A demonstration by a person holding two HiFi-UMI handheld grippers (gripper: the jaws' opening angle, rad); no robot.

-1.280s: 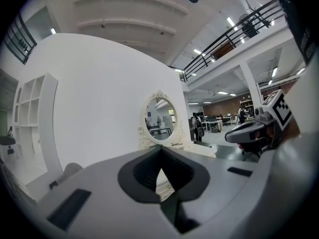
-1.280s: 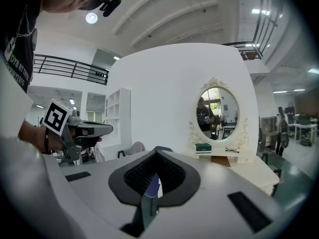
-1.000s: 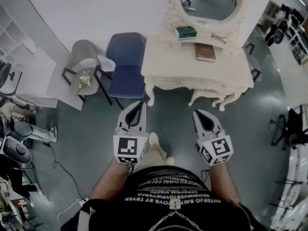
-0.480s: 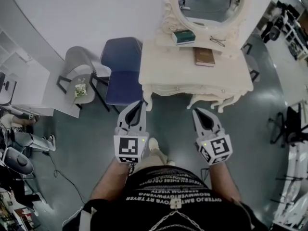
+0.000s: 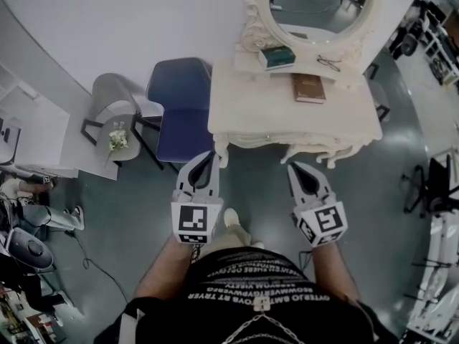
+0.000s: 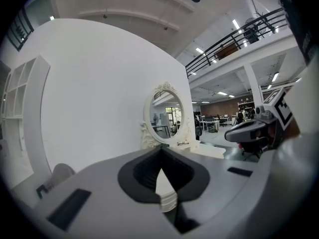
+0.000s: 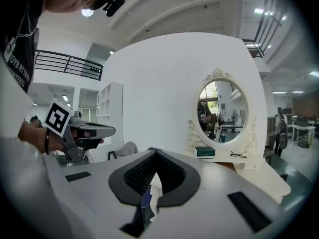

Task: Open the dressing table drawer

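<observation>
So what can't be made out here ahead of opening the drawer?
Drawer handle: head view, too small, tucked under the edge of the dressing table top.
Table front: left and right gripper views, covered by the left tool and right tool.
Book title: head view, too small.

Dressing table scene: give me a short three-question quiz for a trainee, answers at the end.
1. True or false: the dressing table has its drawer pulled out.
2. What lies on the tabletop? A a brown book; B a laptop; C a mug.
3. Fill in: the chair beside the table is ___ in colour.
Key: 1 false; 2 A; 3 blue.
</observation>
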